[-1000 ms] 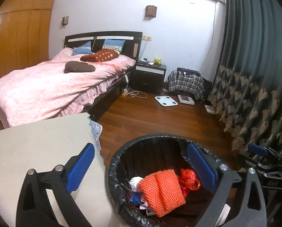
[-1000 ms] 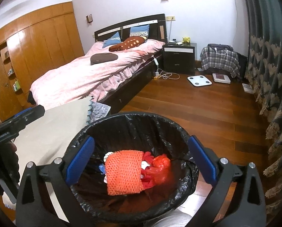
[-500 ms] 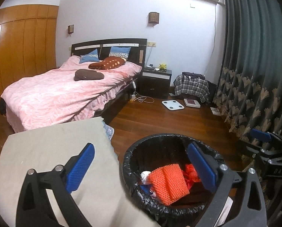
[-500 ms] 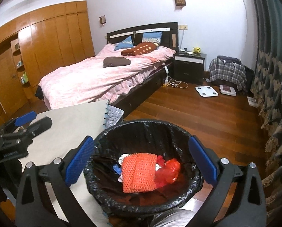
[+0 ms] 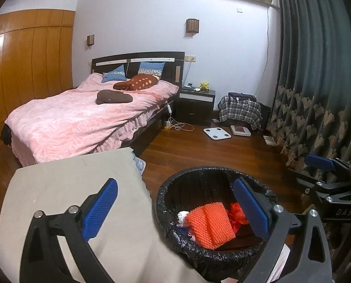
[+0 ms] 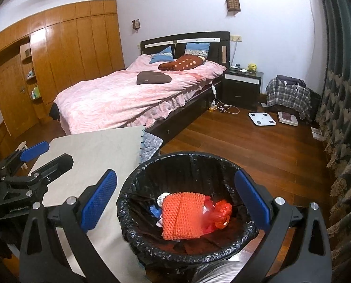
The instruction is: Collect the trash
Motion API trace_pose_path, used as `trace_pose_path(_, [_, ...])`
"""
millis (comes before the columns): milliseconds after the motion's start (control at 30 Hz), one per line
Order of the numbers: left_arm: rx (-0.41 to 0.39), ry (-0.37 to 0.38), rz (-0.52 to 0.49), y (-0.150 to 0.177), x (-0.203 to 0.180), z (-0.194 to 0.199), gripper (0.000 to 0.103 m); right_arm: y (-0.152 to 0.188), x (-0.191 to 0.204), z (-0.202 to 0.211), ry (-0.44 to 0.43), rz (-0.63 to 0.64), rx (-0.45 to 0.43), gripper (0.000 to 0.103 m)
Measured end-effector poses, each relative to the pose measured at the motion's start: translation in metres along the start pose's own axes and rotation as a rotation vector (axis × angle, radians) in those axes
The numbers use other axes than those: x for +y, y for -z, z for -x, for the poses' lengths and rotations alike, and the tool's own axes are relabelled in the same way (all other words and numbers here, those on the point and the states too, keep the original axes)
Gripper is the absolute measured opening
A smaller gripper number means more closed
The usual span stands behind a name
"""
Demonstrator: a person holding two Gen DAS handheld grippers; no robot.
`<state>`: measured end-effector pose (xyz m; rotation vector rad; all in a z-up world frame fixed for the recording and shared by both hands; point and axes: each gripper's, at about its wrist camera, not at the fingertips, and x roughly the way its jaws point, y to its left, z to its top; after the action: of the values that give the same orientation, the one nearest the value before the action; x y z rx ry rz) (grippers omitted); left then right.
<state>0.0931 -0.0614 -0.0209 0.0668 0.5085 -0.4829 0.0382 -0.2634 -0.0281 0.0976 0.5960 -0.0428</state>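
A round bin with a black liner [image 5: 166, 231] [image 6: 128, 212] stands on the wood floor beside a table. In it lie an orange foam net [image 5: 209, 224] [image 6: 182, 214], a red plastic bag [image 5: 238, 214] [image 6: 219, 212] and small white and blue scraps. My left gripper [image 5: 175, 207] is open and empty, held above the table edge and bin. My right gripper [image 6: 175, 202] is open and empty above the bin. Each gripper shows at the side of the other's view: the right one [image 5: 326, 176], the left one [image 6: 31, 162].
A table with a beige cloth [image 5: 69, 188] [image 6: 93, 146] stands left of the bin. A bed with a pink cover [image 5: 81, 122], a nightstand [image 5: 195, 105], a scale [image 5: 216, 133] on the floor, and dark curtains [image 5: 316, 82] on the right.
Both grippers have risen and drawn back from the bin, so the bin looks smaller and lower. More of the table and room shows. Both stay open and empty.
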Motion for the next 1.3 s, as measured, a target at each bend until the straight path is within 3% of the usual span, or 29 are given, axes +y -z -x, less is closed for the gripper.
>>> trace_pose_path(1300, [0.008, -0.002, -0.002, -0.0028, 0.0045, 0.0032, 0.097, 0.0004, 0.0045, -0.0007, -0.001, -0.001, 0.004, 0.097])
